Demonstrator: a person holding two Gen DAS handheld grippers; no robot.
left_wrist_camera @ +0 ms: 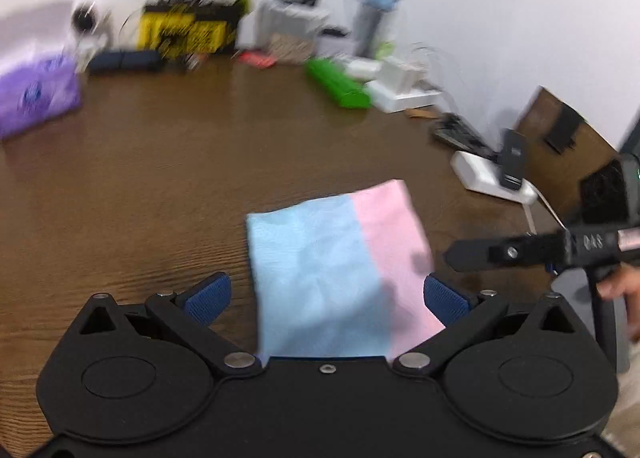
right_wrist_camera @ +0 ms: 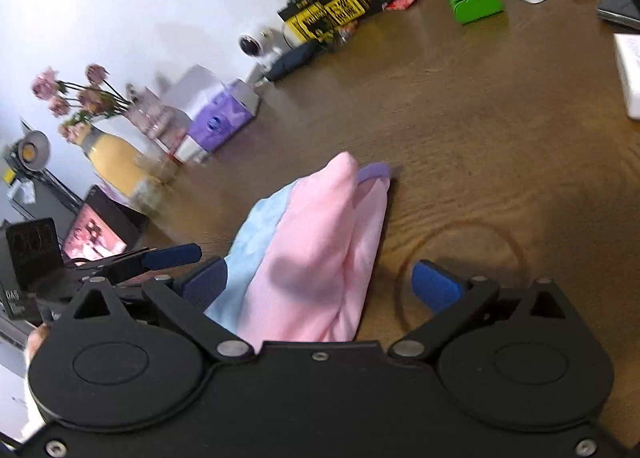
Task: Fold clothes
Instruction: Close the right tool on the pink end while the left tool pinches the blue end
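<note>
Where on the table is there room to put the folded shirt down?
Bare brown table lies between the pastel shirt and the purple tissue box, and beyond the shirt toward the green box. It is crowded along the wall and by the white power strip. Both claws are open.

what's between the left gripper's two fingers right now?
The folded blue-and-pink garment lies on the table between the open left gripper's fingers; left wrist view shows it.
</note>
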